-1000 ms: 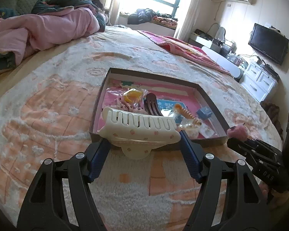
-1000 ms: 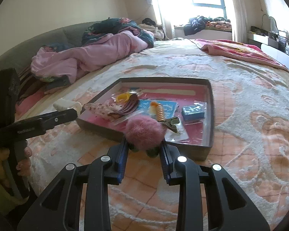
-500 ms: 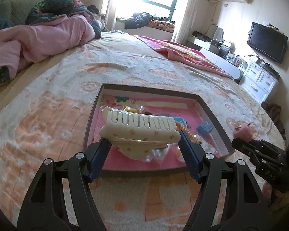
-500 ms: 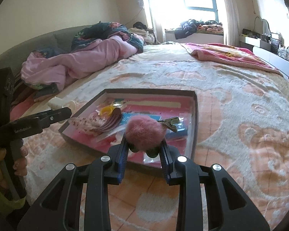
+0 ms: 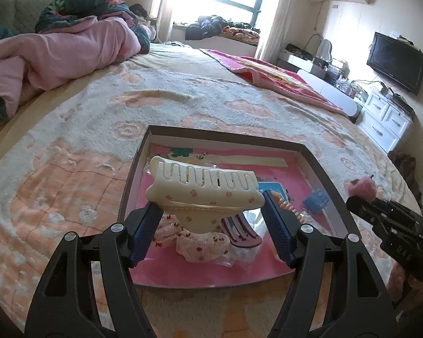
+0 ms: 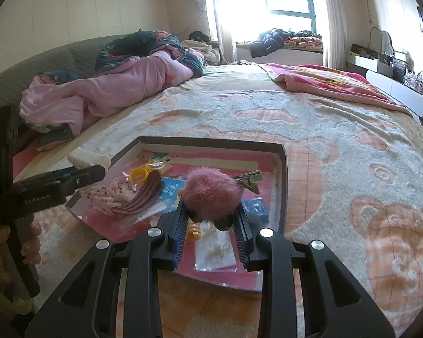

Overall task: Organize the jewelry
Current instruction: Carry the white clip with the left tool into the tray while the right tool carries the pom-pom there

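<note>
Bed [image 5: 70, 146]: claws [image 5: 206, 219] over tray [image 5: 225, 138]

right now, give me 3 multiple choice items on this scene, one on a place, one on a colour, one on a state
1. Where does the dark-rimmed tray sit?
A. on the bed's blanket
B. on the white dresser
C. on the window sill

2. What colour is the fluffy pom-pom?
A. green
B. pink
C. white

3. What is the left gripper doing?
A. hanging open with nothing in it
B. shut on the yellow ring
C. shut on the cream claw clip

Answers:
1. A, the tray's rim lies on the patterned blanket in both views.
2. B, the right gripper clamps a pink ball of fur.
3. C, the blue pads press both ends of the clip, held above the tray.
</note>
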A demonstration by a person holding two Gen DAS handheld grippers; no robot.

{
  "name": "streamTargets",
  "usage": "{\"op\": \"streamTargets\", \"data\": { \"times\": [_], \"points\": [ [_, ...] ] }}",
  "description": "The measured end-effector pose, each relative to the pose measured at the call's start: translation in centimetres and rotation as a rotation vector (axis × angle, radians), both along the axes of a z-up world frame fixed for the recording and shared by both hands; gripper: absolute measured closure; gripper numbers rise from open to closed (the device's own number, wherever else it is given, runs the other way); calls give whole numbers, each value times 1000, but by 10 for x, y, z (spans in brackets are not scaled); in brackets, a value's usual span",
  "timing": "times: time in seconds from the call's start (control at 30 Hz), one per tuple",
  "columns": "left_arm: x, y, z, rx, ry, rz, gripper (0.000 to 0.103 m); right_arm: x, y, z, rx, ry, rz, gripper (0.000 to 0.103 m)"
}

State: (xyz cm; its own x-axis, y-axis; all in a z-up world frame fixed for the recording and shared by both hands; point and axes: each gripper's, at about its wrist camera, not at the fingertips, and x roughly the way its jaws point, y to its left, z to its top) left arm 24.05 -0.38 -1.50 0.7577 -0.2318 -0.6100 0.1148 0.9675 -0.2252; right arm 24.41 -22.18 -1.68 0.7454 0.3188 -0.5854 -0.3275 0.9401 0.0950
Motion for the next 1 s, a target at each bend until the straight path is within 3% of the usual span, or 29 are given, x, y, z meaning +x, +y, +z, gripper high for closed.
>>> {"op": "streamTargets", "data": {
  "times": [0.57,1.0],
  "points": [
    [18,5,-25,14,48,15,42,36,24,-28,-35,75,43,74],
    [20,12,-33,14,73,34,42,29,35,-41,-25,117,91,73]
  ]
}}
